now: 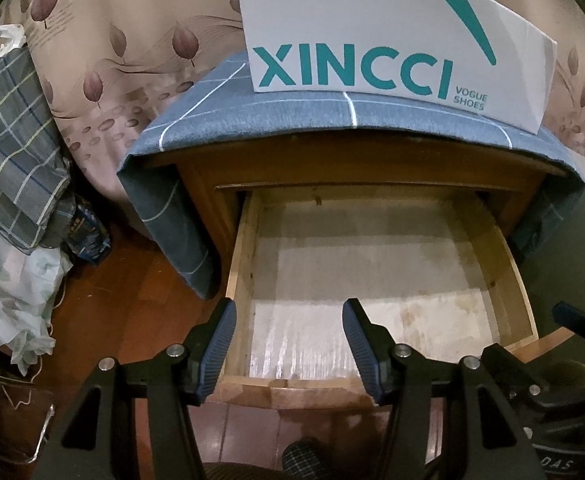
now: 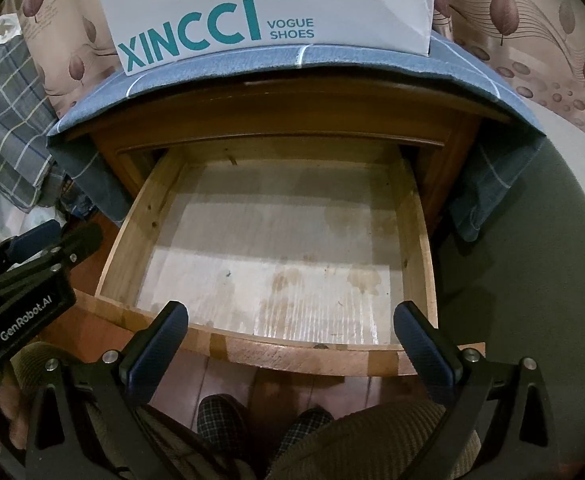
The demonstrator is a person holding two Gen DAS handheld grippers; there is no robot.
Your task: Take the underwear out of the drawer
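1. Nearest me are my slippers (image 2: 220, 416) on the wood floor (image 2: 312, 388), just under my right claw (image 2: 290, 330), whose fingers (image 2: 160, 344) are spread wide with nothing between them.
2. My left claw (image 1: 288, 340) is parted too, and empty; it hangs over the drawer's (image 1: 240, 264) front left corner, one finger outside the side wall, one over the bottom.
3. The drawer is pulled well out of the nightstand (image 2: 276, 108). Its pale, stained bottom is bare in both views. I see no underwear in it, nor in either claw.
4. So where the underwear is I cannot tell. The very back of the drawer runs under the nightstand's front edge and is hidden from me.
5. My judgement: either the drawer is already emptied, or the piece sits out of sight at the back.
6. Risks from here:
   - Reaching blind to the back, a finger could knock the nightstand's front edge or snag the blue cloth (image 1: 220, 120) draped over the top.
   - Tugging that cloth could shift the XINCCI bag (image 1: 372, 36) standing on it, perhaps toppling it forward into the drawer.
   - My left finger outside the side wall could catch on the wall if I sweep right.
   - Both claws are close together; crossing them in the drawer could make them collide.
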